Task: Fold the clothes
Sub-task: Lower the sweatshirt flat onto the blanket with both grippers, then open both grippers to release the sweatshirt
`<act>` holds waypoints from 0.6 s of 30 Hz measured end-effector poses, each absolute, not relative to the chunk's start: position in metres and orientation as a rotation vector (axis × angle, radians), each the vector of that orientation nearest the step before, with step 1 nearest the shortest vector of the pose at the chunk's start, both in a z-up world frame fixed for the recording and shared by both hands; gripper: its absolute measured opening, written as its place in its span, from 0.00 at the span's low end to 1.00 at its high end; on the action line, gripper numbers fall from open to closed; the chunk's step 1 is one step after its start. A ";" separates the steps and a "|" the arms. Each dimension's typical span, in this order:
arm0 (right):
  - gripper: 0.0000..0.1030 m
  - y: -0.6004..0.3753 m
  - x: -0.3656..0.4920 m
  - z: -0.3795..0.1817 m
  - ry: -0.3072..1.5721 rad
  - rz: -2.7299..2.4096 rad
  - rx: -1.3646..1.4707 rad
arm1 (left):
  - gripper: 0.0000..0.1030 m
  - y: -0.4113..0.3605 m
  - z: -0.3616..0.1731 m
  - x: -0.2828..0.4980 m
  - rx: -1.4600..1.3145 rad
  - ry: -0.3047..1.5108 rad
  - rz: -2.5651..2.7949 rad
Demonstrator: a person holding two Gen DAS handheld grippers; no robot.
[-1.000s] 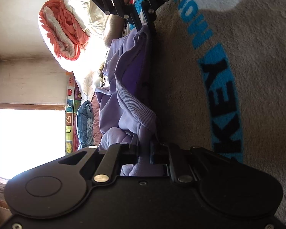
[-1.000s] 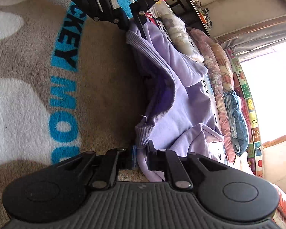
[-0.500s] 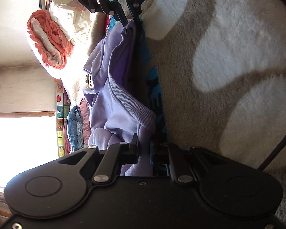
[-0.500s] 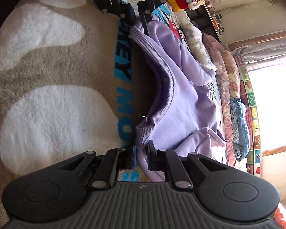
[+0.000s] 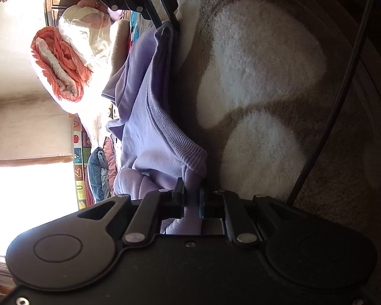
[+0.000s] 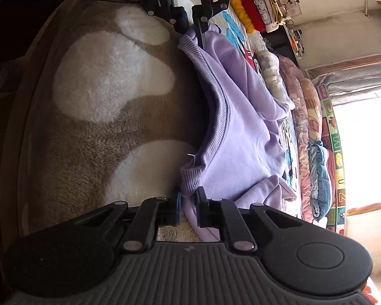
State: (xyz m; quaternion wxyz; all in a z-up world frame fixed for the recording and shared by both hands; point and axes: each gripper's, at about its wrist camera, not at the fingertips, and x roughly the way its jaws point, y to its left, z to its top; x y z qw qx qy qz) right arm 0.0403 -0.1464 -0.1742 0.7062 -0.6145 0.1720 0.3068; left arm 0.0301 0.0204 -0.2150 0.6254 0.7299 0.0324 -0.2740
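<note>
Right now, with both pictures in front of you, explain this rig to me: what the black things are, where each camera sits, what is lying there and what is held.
No robot arm here: a person holds a two-finger gripper in each hand, each with a fisheye camera looking along its fingers.

The left wrist view shows the left gripper at the bottom, shut on the ribbed hem of a purple sweatshirt. The black linkage at the top is the right gripper, seen from across.

The right wrist view shows the right gripper shut on the other end of that hem.

The sweatshirt lies partly on a tan and white fleece blanket, its hem raised between the grippers. Folded bedding is piled behind.
</note>
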 end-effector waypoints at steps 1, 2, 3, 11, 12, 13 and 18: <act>0.13 -0.146 0.037 -0.175 0.383 0.683 -1.370 | 0.08 0.021 -0.215 0.027 1.679 0.073 -0.631; 0.13 -0.146 0.033 -0.176 0.382 0.683 -1.374 | 0.08 0.022 -0.216 0.024 1.684 0.072 -0.632; 0.13 -0.146 0.030 -0.176 0.383 0.681 -1.376 | 0.07 0.024 -0.216 0.021 1.688 0.072 -0.633; 0.13 -0.144 0.014 -0.186 0.393 0.645 -1.381 | 0.07 0.023 -0.219 0.009 1.662 0.104 -0.612; 0.13 -0.144 0.013 -0.187 0.392 0.641 -1.382 | 0.07 0.022 -0.220 0.007 1.662 0.105 -0.608; 0.13 -0.144 0.012 -0.188 0.390 0.637 -1.383 | 0.07 0.022 -0.221 0.006 1.662 0.106 -0.604; 0.13 -0.146 0.000 -0.188 0.377 0.633 -1.405 | 0.07 0.021 -0.220 0.000 1.640 0.149 -0.591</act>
